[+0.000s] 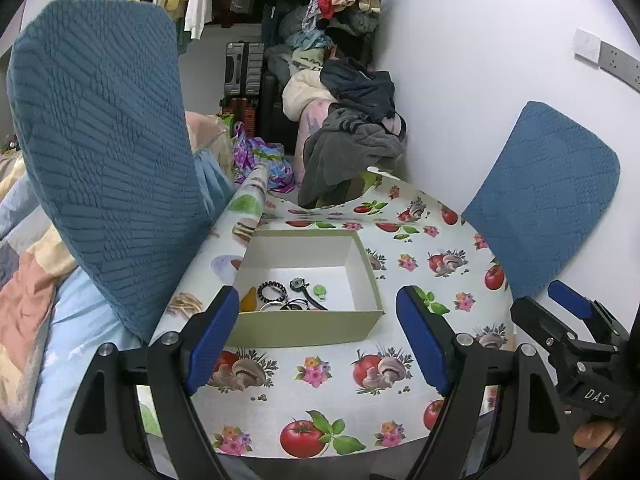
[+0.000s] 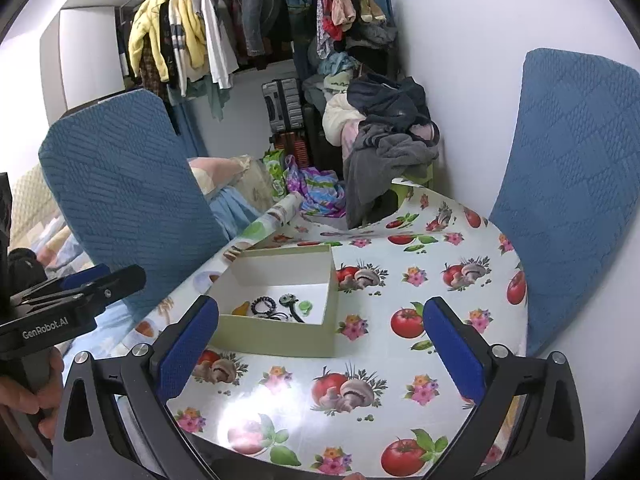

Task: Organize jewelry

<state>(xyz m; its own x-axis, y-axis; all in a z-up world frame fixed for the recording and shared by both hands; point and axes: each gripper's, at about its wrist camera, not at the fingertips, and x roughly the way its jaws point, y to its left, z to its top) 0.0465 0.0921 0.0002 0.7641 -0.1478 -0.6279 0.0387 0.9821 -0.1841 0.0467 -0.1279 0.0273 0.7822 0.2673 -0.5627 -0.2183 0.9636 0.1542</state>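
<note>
A pale green cardboard box [image 1: 304, 326] [image 2: 276, 338] stands open on the round table. Inside lie a beaded black bracelet [image 1: 273, 290] [image 2: 263, 303], a yellow-orange piece [image 1: 249, 301] [image 2: 240, 309], a dark round piece on a cord [image 1: 299, 285] [image 2: 287, 301], a small green piece [image 1: 320, 290] [image 2: 306, 306] and tangled bands. My left gripper [image 1: 320, 344] hangs open just short of the box, with nothing between its blue pads. My right gripper [image 2: 320, 354] is open too, to the right of the left one and a little nearer than the box.
The table [image 1: 360, 412] carries a tomato-and-mushroom print cloth. A blue chair back [image 1: 104, 152] stands at the left, another [image 1: 540, 200] at the right by the white wall. Piled clothes [image 1: 352, 140] and a suitcase [image 1: 243, 68] lie behind. A hand [image 2: 24, 396] holds the left gripper's handle.
</note>
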